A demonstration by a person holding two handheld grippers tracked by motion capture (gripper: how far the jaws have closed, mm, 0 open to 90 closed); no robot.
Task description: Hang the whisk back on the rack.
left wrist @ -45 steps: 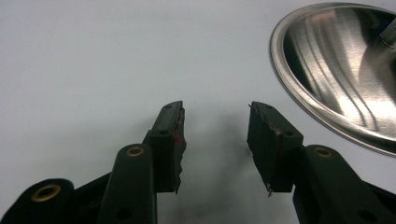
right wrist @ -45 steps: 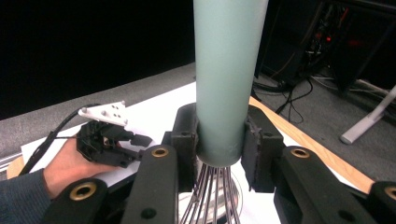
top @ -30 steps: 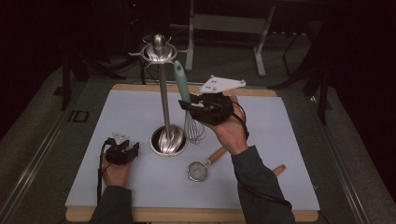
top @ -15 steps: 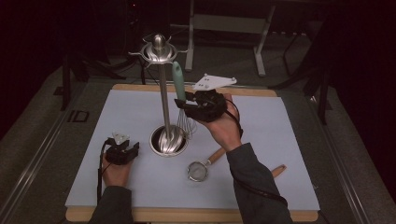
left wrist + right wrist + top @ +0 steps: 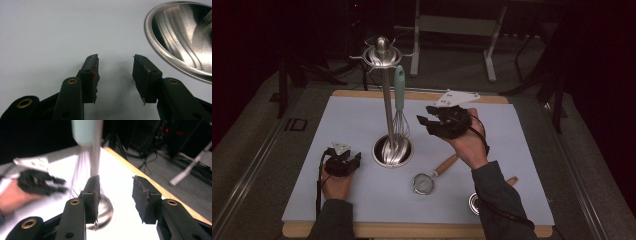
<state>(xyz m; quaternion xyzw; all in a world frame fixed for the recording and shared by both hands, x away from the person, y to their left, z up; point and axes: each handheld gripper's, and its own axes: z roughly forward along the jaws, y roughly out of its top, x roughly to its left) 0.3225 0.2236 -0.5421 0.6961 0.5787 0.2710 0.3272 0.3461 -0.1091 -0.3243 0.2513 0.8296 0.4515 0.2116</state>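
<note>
Hanging by its mint-green handle from a hook at the stand's crown, the whisk dangles just beside the stand's pole, wires down over the round steel base; probably it hangs there so the tools stay off the table. The utensil stand is my landmark.

Right of the stand, the right claw is raised above the table, jaws well apart and empty, pointing toward the whisk. Whisk sits just left of its tips, not touching, with a clear gap between them. In the right gripper view the handle and wires are blurred, above and left of the jaws, not between them.

Front-left of the stand base, the left claw rests low on the grey mat, jaws apart, nothing held; the left gripper view has the base rim just beside it, to its upper right. Looks parked.

Front-right of the base lies a small strainer with a wooden handle, flat on the mat. Further right, near the person's sleeve, sits a small round metal piece; can't tell what it is.
</note>
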